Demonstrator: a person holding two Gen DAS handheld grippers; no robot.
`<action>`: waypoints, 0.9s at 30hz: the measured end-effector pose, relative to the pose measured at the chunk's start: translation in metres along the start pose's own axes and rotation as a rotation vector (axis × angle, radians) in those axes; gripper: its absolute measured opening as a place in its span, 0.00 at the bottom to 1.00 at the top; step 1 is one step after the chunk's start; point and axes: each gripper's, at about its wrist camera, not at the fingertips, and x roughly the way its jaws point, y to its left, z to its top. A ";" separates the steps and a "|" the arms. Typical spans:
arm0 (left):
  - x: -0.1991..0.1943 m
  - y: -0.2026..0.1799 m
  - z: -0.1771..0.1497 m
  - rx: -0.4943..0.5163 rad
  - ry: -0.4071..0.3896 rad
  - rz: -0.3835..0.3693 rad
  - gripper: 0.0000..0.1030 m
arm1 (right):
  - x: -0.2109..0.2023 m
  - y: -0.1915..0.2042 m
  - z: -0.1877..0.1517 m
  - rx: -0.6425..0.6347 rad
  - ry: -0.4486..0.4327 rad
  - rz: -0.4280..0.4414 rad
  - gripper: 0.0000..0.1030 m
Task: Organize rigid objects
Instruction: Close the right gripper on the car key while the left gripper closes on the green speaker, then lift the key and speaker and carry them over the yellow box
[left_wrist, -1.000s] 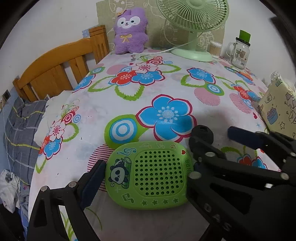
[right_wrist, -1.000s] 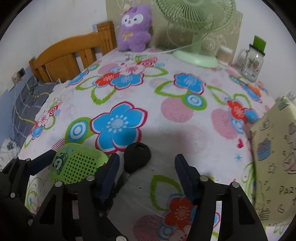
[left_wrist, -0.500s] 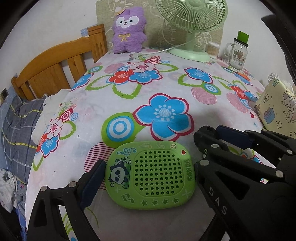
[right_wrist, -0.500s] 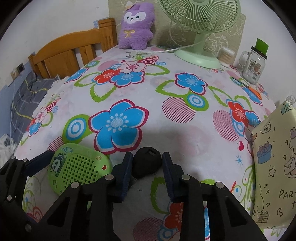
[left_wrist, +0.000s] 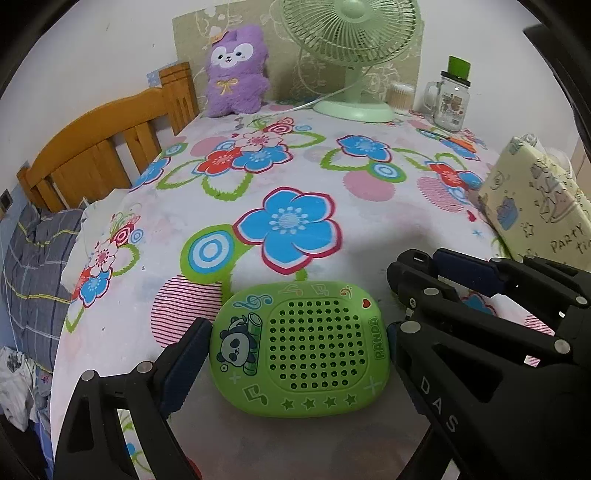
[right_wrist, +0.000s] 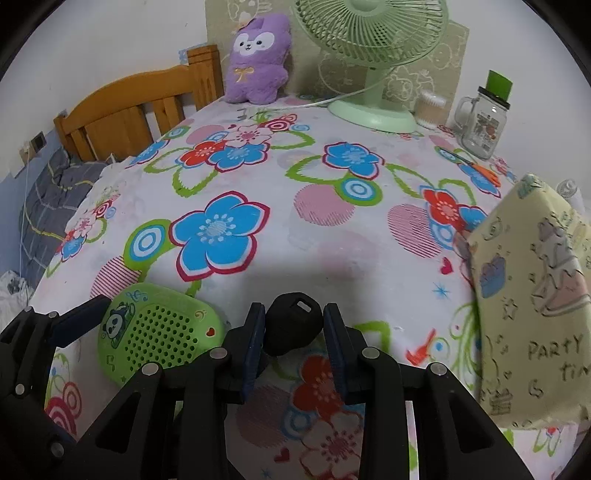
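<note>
Pinching a small black fob (right_wrist: 291, 326) between our right gripper (right_wrist: 293, 339) pads, we spread the left gripper (left_wrist: 295, 350) around the green panda speaker (left_wrist: 301, 349) lying flat on the tablecloth (left_wrist: 295, 177); it looks light, stiff and slick-sided, best squeezed across its short ends.

purple plush (left_wrist: 236, 72), green fan (left_wrist: 351, 55), glass jar (left_wrist: 450, 101)

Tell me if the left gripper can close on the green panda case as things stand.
Probably yes. The left gripper is open with the green panda case lying flat between its fingers, nothing between pads and case. The right gripper, shut on the black object, sits close alongside.
</note>
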 end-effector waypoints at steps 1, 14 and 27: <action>-0.002 -0.002 0.000 0.002 -0.003 0.000 0.92 | -0.003 -0.002 -0.001 0.004 -0.003 -0.002 0.34; -0.033 -0.025 -0.004 0.030 -0.049 0.004 0.92 | -0.042 -0.019 -0.015 0.035 -0.054 -0.009 0.34; -0.073 -0.052 -0.004 0.060 -0.102 0.010 0.92 | -0.087 -0.040 -0.025 0.062 -0.110 -0.014 0.34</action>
